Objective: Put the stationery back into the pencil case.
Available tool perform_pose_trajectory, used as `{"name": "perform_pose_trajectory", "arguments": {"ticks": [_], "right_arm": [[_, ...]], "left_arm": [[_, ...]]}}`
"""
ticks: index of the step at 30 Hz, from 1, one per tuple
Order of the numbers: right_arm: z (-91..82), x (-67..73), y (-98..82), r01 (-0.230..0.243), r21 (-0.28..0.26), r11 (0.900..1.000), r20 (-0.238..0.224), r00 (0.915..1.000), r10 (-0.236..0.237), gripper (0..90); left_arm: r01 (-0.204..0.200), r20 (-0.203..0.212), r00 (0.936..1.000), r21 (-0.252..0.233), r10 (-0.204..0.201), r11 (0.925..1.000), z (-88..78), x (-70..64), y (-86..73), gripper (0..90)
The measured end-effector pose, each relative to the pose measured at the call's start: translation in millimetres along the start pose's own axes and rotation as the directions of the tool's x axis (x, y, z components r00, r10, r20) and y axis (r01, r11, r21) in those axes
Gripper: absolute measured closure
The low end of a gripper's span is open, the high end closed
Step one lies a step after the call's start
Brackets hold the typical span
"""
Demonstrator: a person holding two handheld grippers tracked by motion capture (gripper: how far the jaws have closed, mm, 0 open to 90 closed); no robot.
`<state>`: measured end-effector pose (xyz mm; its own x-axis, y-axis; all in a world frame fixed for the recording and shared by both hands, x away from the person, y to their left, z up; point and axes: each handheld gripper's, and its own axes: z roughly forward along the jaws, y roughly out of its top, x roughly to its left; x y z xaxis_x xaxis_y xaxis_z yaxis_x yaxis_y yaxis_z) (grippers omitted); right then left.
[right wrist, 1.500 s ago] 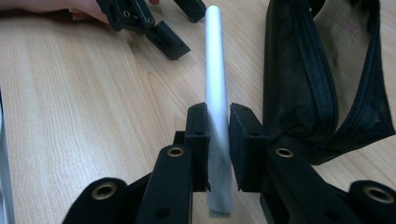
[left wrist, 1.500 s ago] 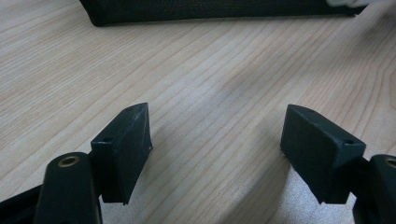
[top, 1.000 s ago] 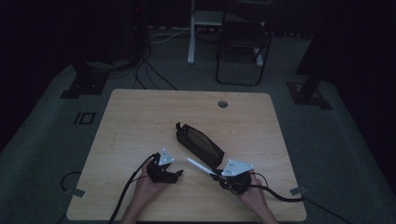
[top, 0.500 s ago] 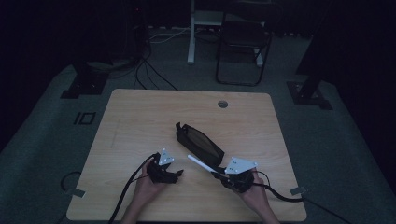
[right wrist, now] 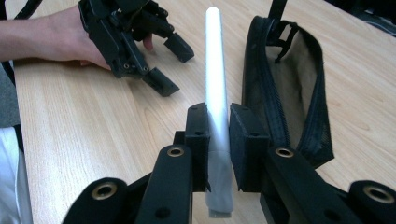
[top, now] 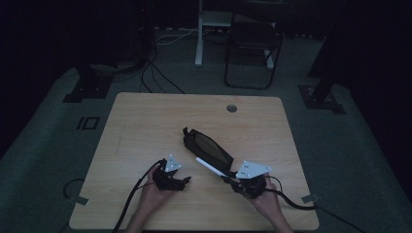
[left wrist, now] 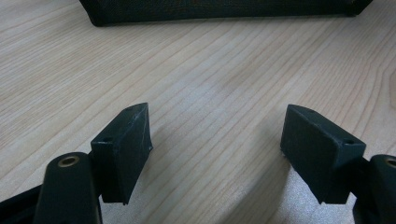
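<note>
The white marker [right wrist: 215, 74] sits clamped in the right tongs [right wrist: 219, 122], its free end pointing ahead of them toward the open black mesh pencil pouch [right wrist: 285, 88], which lies just beside that end on the worktop [top: 145, 121]. The step in hand looks like feeding the marker into the pouch, and to do it well the tip should be lined up with the zipper mouth, kept low and along the pouch's length, and released only once most of the barrel is inside. The left tongs could steady the pouch's near edge so it does not slide.

The left tongs [left wrist: 215, 140] stand about half open just over the bare worktop, holding nothing, with the pouch's side ahead of them. The right tongs are closed on the marker's lower barrel, both pads pressing it.
</note>
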<state>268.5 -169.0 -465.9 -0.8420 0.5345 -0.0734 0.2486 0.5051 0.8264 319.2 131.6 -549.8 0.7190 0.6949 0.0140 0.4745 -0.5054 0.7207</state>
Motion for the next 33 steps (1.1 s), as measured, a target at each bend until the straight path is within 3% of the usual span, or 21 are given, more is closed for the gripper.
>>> {"name": "perform_pose_trajectory", "arguments": {"ticks": [33], "right_arm": [[-7.8, -10.8, 20.6, -0.016, -0.028, 0.999, 0.022, 0.9996, 0.016, 78.8]], "left_arm": [[0.000, 0.001, 1.0000, -0.001, 0.000, 1.0000, 0.1, 0.1, 0.0, 25.0]]}}
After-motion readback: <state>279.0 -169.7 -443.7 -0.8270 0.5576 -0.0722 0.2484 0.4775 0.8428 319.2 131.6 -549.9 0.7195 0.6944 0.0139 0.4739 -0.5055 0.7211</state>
